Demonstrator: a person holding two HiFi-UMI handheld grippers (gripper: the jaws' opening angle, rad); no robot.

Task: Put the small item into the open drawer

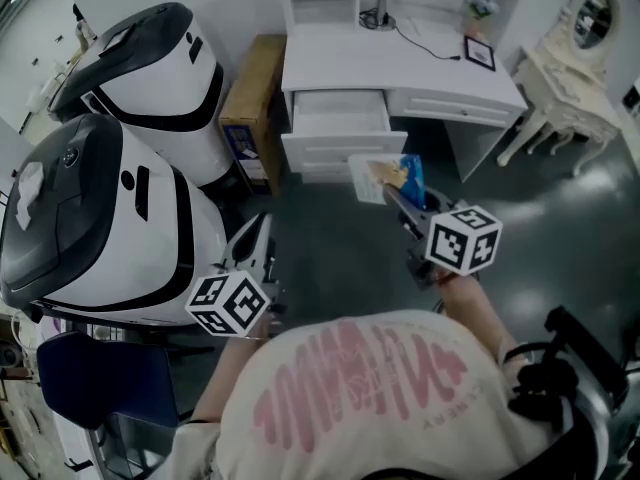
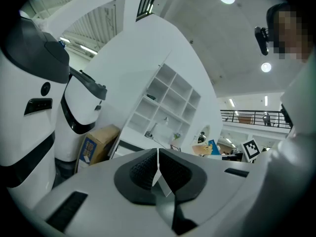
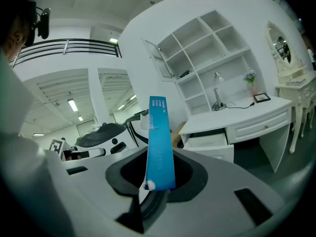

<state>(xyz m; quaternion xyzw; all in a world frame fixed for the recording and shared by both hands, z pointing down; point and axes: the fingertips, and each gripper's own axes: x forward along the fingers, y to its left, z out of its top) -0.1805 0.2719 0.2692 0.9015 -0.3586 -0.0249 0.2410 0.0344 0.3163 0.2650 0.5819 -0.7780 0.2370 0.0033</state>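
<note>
In the head view, my right gripper (image 1: pixel 398 204) is held out in front of me, its jaws nipped on the blue packet (image 1: pixel 410 173). The packet hangs in the air just short of the open drawer (image 1: pixel 338 118), which is pulled out from the white bench (image 1: pixel 420 63). My left gripper (image 1: pixel 258 240) sits low by my side, near the white-and-black machines (image 1: pixel 120 208).

In the left gripper view, my jaws are pressed together and hold nothing I can name. A thin pale sliver shows at the seam, but I cannot tell what it is.

In the right gripper view, my jaws stand narrow, pinching the packet's lower end, so it rises edge-on between them. The drawer lies beyond and to the right of it.

I judge this to be the carry step. Next I need to reach forward until the packet is over the drawer's bare inside, lower it past the front wall, and only then let my jaws part.
</note>
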